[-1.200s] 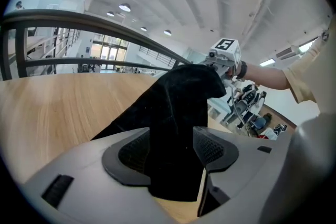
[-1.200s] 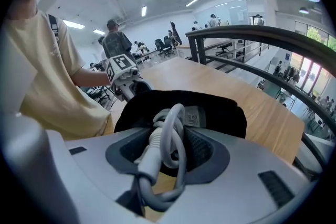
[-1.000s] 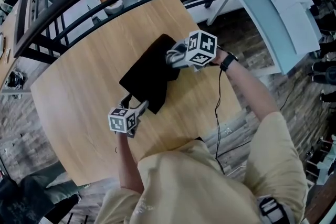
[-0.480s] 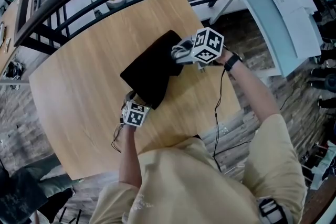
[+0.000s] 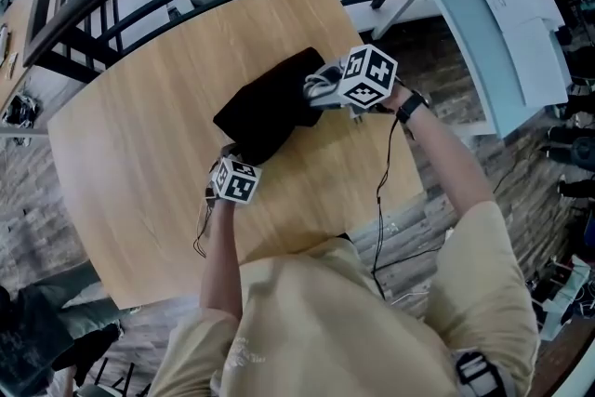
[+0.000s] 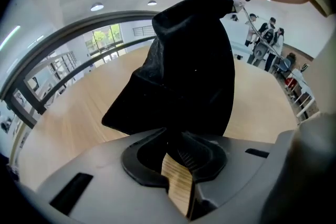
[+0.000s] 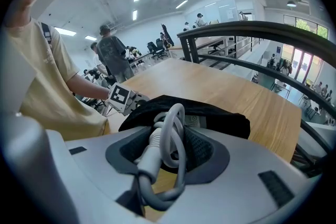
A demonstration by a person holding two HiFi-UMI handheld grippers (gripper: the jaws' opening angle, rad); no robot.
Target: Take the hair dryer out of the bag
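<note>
R tool [image 7: 169, 150] on grey cord [image 7: 157, 139], black bag [image 7: 220, 115] on wood table [image 7: 220, 86]

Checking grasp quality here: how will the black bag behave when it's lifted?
Likely floppy: the black bag sags in folds between the right gripper and the left gripper, whose jaws have just been closing on its corner. The cord in the right gripper may drag it.

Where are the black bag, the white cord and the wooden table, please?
black bag [image 5: 270, 112]: head view, middle of its fabric.
white cord [image 7: 156, 145]: right gripper view, its thick ribbed stretch.
wooden table [image 5: 139, 153]: head view, bare top left of the bag.
</note>
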